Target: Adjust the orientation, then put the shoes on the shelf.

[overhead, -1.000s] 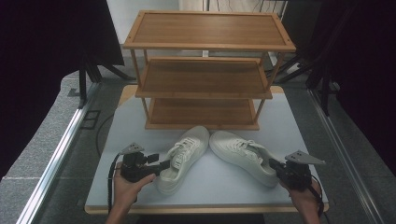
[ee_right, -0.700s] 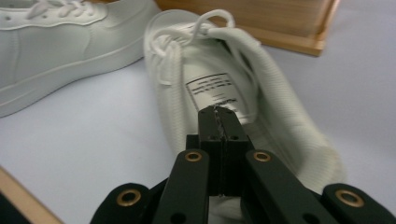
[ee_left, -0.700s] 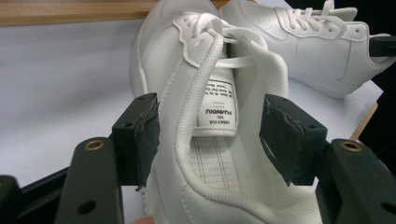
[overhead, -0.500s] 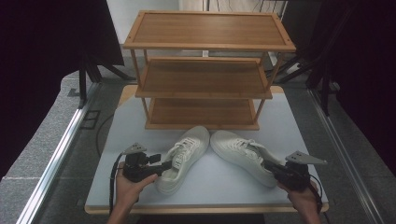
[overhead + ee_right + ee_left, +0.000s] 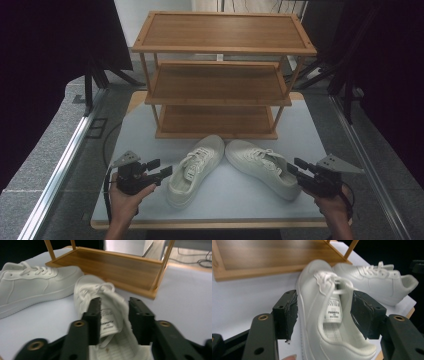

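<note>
Two white sneakers lie on the white table (image 5: pixel 240 200), toes toward a wooden rack. The left shoe (image 5: pixel 192 172) (image 5: pixel 317 300) has my left gripper (image 5: pixel 161 167) (image 5: pixel 325 310) beside its heel end; that gripper is open, its jaws wide apart, and the shoe's tongue and laces sit just beyond the pads. My right gripper (image 5: pixel 295 165) (image 5: pixel 113 315) is at the heel of the right shoe (image 5: pixel 260 165) (image 5: pixel 110 305). Its jaws stand on either side of the shoe's tongue and opening, narrowed but open, with a little gap showing.
A three-shelf wooden shoe rack (image 5: pixel 220 95) stands at the back of the table, its shelves bare. The bottom shelf (image 5: pixel 120 267) lies just past both toes. Dark curtains and grey floor surround the table.
My right gripper has moved forward and left, up to the right shoe's heel opening. The left gripper has stayed almost still beside the left shoe.
</note>
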A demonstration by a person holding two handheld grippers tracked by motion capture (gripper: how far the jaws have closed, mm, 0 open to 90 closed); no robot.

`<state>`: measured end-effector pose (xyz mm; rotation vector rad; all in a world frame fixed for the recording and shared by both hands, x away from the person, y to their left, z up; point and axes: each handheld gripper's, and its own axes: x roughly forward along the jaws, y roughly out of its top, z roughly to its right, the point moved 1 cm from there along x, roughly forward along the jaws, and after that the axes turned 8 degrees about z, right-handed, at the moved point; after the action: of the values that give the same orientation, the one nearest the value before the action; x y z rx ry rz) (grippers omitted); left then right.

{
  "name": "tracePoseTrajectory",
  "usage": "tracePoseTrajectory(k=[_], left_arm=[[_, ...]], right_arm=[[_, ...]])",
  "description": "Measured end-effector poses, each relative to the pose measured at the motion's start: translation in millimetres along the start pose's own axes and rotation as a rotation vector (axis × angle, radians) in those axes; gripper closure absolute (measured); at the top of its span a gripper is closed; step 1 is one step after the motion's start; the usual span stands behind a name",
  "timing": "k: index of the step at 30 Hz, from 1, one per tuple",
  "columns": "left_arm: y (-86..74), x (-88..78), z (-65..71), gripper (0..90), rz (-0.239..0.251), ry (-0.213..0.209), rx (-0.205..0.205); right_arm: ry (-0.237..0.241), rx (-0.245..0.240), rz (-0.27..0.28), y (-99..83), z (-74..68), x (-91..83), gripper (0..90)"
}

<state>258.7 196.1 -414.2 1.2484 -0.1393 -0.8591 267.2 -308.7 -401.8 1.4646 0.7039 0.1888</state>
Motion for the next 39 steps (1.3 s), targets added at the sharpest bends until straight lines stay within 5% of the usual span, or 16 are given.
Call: tracePoseTrajectory(k=[6, 19, 28, 39], left_arm=[[8.8, 8.3, -1.2, 38.2, -0.026, 0.005, 0.015], [15.3, 40.8, 3.6, 36.7, -0.095, 0.017, 0.080], [11.5, 63.0, 3.4, 36.1, -0.166, 0.037, 0.102], [-3.6, 99.1, 3.4, 37.1, -0.266, 0.087, 0.160]], right_arm=[[0.024, -0.013, 0.014, 10.0, 15.0, 5.9, 51.3], [0.089, -0.082, -0.095, 14.9, 35.5, 34.8, 45.1], [0.133, -0.093, -0.153, 9.6, 38.6, 41.1, 46.6], [0.170, -0.158, -0.255, -2.7, 36.3, 76.4, 50.4]])
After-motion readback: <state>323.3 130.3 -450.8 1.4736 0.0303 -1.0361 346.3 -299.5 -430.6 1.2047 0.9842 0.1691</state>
